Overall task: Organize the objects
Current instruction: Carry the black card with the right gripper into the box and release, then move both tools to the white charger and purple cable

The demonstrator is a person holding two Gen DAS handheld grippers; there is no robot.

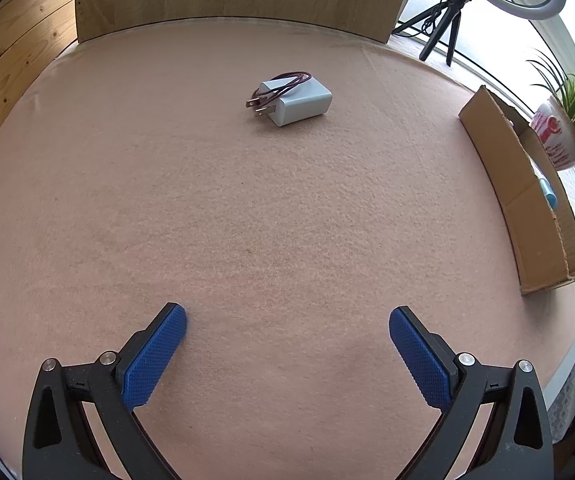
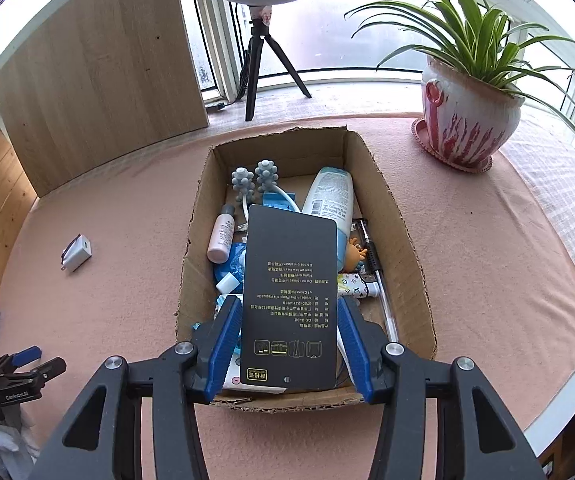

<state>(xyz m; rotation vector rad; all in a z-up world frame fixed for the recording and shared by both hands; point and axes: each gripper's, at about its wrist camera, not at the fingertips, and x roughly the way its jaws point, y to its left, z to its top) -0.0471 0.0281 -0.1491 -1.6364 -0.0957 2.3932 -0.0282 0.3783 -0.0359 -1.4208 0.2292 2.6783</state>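
A white charger plug with a dark red cable coiled on it lies on the pink cloth, far ahead of my left gripper, which is open and empty. It also shows in the right wrist view, left of the cardboard box. My right gripper is over the box, its blue pads on either side of a flat black packet with gold print. The pads look just off the packet's edges. The box holds a lotion bottle, a small pink bottle, a grey massager and pens.
A potted spider plant stands right of the box. A ring light on a black tripod and a wooden board stand at the back. The box also shows at the right of the left wrist view. The left gripper's body shows at the lower left of the right wrist view.
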